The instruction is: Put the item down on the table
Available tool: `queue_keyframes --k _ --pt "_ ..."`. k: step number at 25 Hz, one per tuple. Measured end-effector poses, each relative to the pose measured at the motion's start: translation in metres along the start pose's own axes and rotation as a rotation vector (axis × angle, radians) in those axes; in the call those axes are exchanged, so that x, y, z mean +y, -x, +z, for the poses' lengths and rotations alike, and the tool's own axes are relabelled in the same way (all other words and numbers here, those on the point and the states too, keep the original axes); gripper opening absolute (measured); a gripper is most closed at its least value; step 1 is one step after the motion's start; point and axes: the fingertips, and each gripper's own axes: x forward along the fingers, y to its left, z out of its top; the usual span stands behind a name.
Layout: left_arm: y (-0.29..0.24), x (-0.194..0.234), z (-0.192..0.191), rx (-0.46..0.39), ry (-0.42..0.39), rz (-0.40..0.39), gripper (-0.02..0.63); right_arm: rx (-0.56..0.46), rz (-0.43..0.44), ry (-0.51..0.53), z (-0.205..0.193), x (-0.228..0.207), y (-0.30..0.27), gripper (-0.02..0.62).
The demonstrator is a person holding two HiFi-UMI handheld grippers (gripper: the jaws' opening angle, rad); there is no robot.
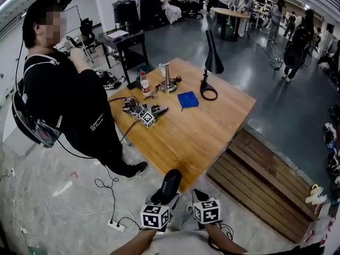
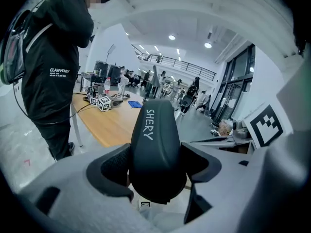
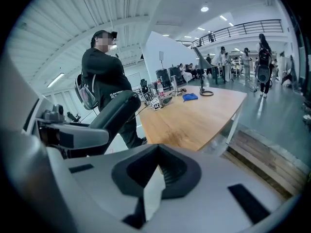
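A black oblong case (image 1: pixel 166 186) with white lettering sticks out of my left gripper (image 1: pixel 162 197), which is shut on it. In the left gripper view the case (image 2: pixel 154 135) fills the gap between the two dark pads, and that gripper (image 2: pixel 155 166) points toward the wooden table (image 2: pixel 104 125). My right gripper (image 1: pixel 200 196) hangs beside it with its jaws closed on nothing (image 3: pixel 158 174). Both are held low, over the floor, short of the near corner of the table (image 1: pixel 196 137). From the right gripper view the case (image 3: pixel 115 111) shows at the left.
A person in black (image 1: pixel 69 100) stands at the table's left side. On the table are another pair of grippers with marker cubes (image 1: pixel 143 113), a blue cloth (image 1: pixel 187 100), a black desk lamp (image 1: pixel 212 62), a bottle (image 1: pixel 144 82) and a metal stand (image 1: pixel 168 79). A wooden pallet (image 1: pixel 265 187) lies to the right.
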Motion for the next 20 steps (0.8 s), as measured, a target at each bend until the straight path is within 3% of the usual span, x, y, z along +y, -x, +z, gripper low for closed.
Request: queue_keyframes --k 9,20 --pt "-0.089 -0.01 0.065 -0.03 0.032 0.03 0.334 -0.01 0.061 0.075 0.081 -0.067 -0.047 0.003" --pt "-0.122 -0.004 0.093 -0.035 0.054 0.093 0.334 -0.011 0.098 0.051 0.113 -0.102 -0.076 0.003"
